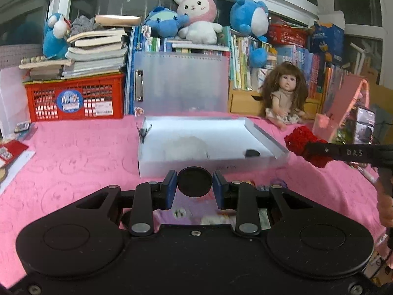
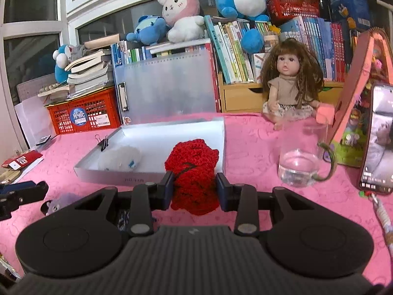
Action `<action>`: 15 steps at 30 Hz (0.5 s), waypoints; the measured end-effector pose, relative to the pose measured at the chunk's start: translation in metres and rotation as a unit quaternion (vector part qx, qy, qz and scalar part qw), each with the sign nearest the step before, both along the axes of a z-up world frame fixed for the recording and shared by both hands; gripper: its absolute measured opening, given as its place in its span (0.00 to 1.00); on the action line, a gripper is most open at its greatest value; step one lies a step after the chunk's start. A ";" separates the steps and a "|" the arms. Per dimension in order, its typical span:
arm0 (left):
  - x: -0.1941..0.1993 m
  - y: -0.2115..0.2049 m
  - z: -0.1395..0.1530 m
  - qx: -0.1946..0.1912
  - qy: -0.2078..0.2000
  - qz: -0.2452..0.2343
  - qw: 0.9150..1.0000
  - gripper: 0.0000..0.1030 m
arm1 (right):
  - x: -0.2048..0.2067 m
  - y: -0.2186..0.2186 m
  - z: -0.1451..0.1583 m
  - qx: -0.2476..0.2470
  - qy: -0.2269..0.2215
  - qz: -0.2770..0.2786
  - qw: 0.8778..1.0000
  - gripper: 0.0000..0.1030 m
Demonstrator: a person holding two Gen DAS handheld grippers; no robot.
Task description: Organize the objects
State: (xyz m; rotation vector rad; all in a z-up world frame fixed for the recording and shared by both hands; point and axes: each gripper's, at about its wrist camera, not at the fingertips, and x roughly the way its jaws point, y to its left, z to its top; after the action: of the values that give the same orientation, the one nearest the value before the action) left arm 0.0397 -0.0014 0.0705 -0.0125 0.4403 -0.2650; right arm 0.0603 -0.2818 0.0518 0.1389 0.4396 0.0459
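Observation:
My left gripper (image 1: 194, 184) is shut on a flat black round disc (image 1: 194, 181), held just in front of the open translucent box (image 1: 270, 137) on the pink cloth. Inside that box lie a white fluffy toy (image 1: 184, 147), a second black disc (image 1: 252, 153) and a binder clip (image 1: 143, 132). My right gripper (image 2: 195, 189) is shut on a red knitted piece (image 2: 194, 162), lifted off the cloth near the box's front right corner (image 2: 222, 169). The left wrist view shows the same red knitted piece (image 1: 304, 145) at the right, beside the box.
A glass cup with water (image 2: 302, 162) stands right of the box, and a phone (image 2: 378, 142) leans farther right. A doll (image 2: 292, 83) sits behind them. A red crate (image 1: 73, 95) with stacked books stands at the back left. A small purple item (image 2: 59, 202) lies near the front left.

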 end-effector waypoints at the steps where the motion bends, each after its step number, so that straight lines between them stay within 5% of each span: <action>1: 0.006 0.000 0.002 0.000 -0.002 0.000 1.000 0.29 | 0.002 0.000 0.002 -0.001 -0.001 0.002 1.000 0.39; 15: 0.096 -0.009 0.017 -0.003 -0.006 0.004 1.000 0.29 | 0.065 -0.009 0.008 0.023 0.044 0.017 0.999 0.39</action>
State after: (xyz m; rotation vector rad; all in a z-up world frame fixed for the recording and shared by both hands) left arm 0.1353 -0.0107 0.0880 -0.0194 0.4281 -0.2586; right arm 0.1256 -0.2907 0.0595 0.1782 0.5291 0.0837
